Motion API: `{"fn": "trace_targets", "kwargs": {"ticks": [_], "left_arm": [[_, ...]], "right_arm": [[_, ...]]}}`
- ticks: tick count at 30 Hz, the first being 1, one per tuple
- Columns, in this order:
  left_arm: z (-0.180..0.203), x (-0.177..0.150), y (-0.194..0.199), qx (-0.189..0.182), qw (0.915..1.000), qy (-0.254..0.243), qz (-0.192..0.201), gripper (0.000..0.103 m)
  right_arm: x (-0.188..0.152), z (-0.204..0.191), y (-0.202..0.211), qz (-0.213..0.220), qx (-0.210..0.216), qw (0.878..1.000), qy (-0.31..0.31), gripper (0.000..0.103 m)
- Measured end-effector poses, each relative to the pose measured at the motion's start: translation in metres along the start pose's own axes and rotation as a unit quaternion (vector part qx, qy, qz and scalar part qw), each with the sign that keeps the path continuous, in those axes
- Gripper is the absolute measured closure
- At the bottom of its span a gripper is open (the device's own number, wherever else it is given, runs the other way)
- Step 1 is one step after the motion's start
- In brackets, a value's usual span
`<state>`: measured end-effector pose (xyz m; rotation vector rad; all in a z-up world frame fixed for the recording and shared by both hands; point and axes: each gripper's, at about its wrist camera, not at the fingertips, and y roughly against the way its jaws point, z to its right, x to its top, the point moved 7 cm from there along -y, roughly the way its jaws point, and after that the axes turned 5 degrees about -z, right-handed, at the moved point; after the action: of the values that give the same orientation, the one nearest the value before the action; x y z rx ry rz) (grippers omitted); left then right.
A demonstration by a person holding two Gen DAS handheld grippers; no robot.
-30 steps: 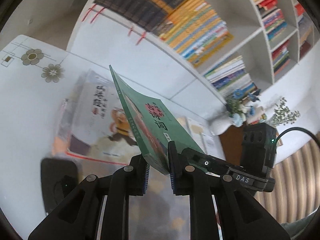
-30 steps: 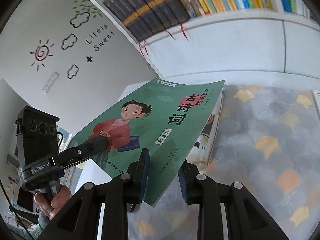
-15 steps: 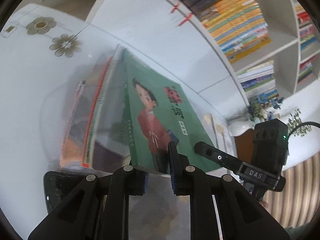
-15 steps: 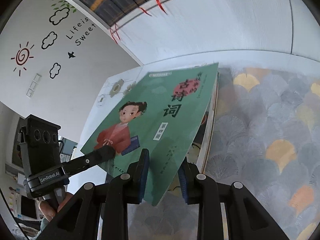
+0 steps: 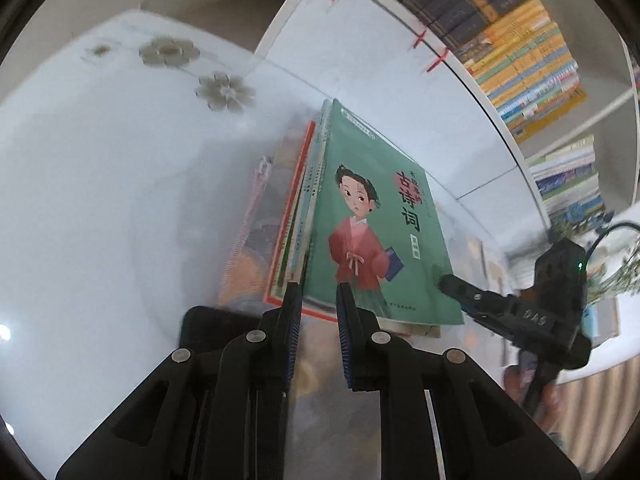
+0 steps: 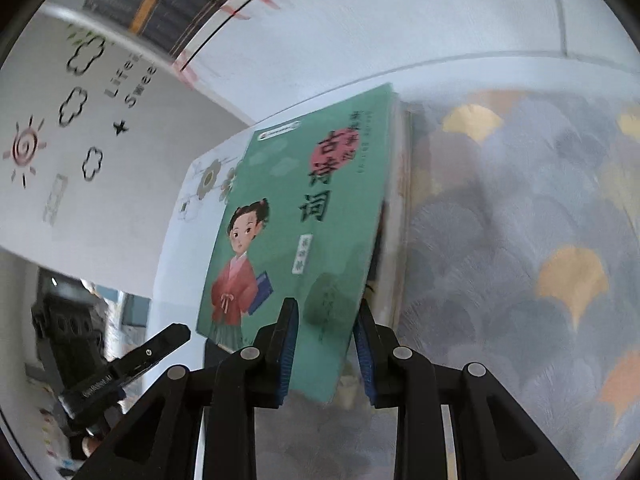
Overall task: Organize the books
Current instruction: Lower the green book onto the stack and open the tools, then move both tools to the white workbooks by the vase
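- The green book (image 5: 376,236) lies face up on top of a stack of books (image 5: 288,232), its cover with the girl in a red robe in full view; its edges sit roughly flush with those beneath, which suits a tidy pile.
- The stack rests on the white counter (image 5: 100,184), partly over a grey scalloped mat (image 6: 520,240) to its right, with a bookshelf (image 5: 520,52) along the far wall.
- The left gripper (image 5: 318,308) sits at the stack's near left corner. Its fingers (image 5: 292,316) are a narrow way apart, and the gap between them looks empty, so it seems to have let go; motion blur makes this uncertain.
- The right gripper (image 6: 326,332) straddles the green book's near right corner. Its fingers (image 6: 288,332) stand a moderate way apart and the cover's edge lies between them, apparently without being pinched.
- Both tools at the near corners would let the book be squared onto the pile.
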<state>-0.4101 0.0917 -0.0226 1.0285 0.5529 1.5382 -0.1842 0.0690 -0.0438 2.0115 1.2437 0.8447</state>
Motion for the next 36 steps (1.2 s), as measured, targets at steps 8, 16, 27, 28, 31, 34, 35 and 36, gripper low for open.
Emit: {"fn": "trace_targets", "kwargs": {"ticks": [8,16,27,28,31,34,35,36], "left_arm": [[0.088,-0.044,-0.002,-0.019,0.9944,-0.095,-0.042,0.088],[0.241,-0.117,-0.066,-0.070,0.9719,-0.189,-0.122,0.074],[0.411,-0.185,-0.166,-0.121,0.9519,-0.213,-0.184,0.075],[0.418,-0.186,-0.173,-0.120,0.9515,-0.214,-0.186,0.075],[0.435,-0.188,-0.196,-0.100,0.9523,-0.219,-0.187,0.075],[0.445,-0.184,-0.213,-0.084,0.9546,-0.220,-0.182,0.076],[0.449,-0.182,-0.220,-0.082,0.9555,-0.216,-0.183,0.076],[0.452,-0.183,-0.224,-0.080,0.9559,-0.215,-0.183,0.076]], "right_arm": [[-0.065,0.063,0.107,0.058,0.018,0.997,-0.057,0.064],[-0.142,0.185,0.220,0.116,-0.025,0.984,-0.135,0.056],[-0.190,0.338,0.340,0.174,-0.082,0.955,-0.225,0.056],[-0.191,0.350,0.348,0.182,-0.088,0.951,-0.234,0.056],[-0.183,0.379,0.361,0.197,-0.099,0.944,-0.246,0.067],[-0.161,0.400,0.364,0.203,-0.107,0.942,-0.243,0.073],[-0.154,0.404,0.363,0.206,-0.112,0.942,-0.240,0.073],[-0.144,0.409,0.364,0.208,-0.115,0.942,-0.235,0.073]]}}
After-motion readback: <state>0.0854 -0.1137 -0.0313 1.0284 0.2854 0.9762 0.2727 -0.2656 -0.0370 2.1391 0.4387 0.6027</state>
